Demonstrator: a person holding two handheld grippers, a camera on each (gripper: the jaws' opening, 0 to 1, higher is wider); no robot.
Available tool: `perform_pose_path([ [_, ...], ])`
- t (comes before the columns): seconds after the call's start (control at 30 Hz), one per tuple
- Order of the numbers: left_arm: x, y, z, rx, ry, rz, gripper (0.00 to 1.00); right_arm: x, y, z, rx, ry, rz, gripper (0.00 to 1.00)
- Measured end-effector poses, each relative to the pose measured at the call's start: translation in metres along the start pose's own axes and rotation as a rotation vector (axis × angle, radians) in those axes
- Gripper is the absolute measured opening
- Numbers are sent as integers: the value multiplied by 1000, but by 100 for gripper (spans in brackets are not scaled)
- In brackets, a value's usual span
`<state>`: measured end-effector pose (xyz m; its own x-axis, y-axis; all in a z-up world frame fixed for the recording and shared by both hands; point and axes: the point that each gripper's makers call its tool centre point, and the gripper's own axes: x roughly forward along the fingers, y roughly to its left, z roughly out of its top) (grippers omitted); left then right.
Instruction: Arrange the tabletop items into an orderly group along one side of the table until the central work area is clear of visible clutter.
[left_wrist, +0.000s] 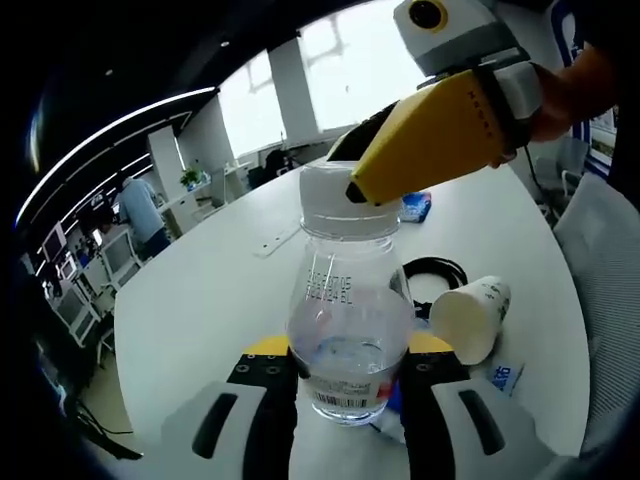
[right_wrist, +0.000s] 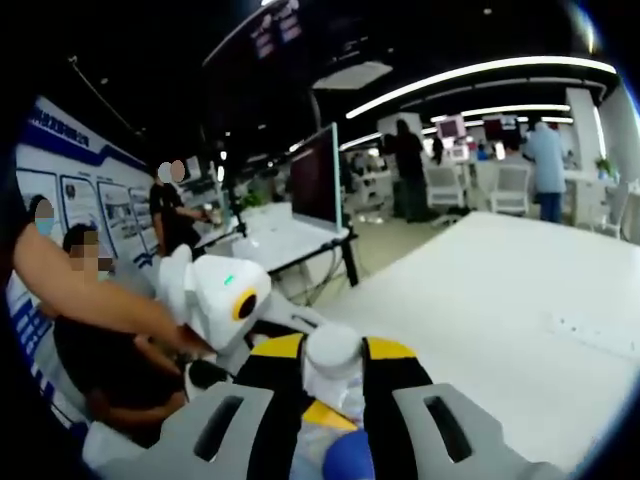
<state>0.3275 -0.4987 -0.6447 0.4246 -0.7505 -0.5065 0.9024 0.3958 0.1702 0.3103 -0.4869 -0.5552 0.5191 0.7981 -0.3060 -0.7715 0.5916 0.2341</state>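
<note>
A clear plastic water bottle (left_wrist: 348, 330) with a white cap (left_wrist: 335, 200) stands upright on the white table (left_wrist: 200, 300). My left gripper (left_wrist: 350, 388) is shut on its lower body, one black and yellow jaw on each side. My right gripper (left_wrist: 352, 188) reaches in from the upper right, held by a person's hand, its yellow jaws at the cap. In the right gripper view, the same white cap (right_wrist: 333, 352) sits pinched between my right gripper (right_wrist: 333, 358) jaws. The bottle body below the cap is mostly hidden there.
A paper cup (left_wrist: 472, 315) lies on its side right of the bottle, beside a coiled black cable (left_wrist: 435, 268). A blue packet (left_wrist: 415, 207), a small sachet (left_wrist: 507, 377) and a white power strip (left_wrist: 277, 240) also lie on the table. A monitor (right_wrist: 318, 180) stands on a nearby desk.
</note>
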Motion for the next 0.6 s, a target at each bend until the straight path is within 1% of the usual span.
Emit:
perform_pose_path([
  [0.23,-1,11,-8,27,17,-12,38,14,-1,-1,-26,5,-2,19],
  [0.43,-1,17,-16,54,31,-41,38,24,-3,-2,-50,8,4,19],
  [0.6,0,19,-25,76,51,-62,38,31,-4,2,-41,-10,8,19],
])
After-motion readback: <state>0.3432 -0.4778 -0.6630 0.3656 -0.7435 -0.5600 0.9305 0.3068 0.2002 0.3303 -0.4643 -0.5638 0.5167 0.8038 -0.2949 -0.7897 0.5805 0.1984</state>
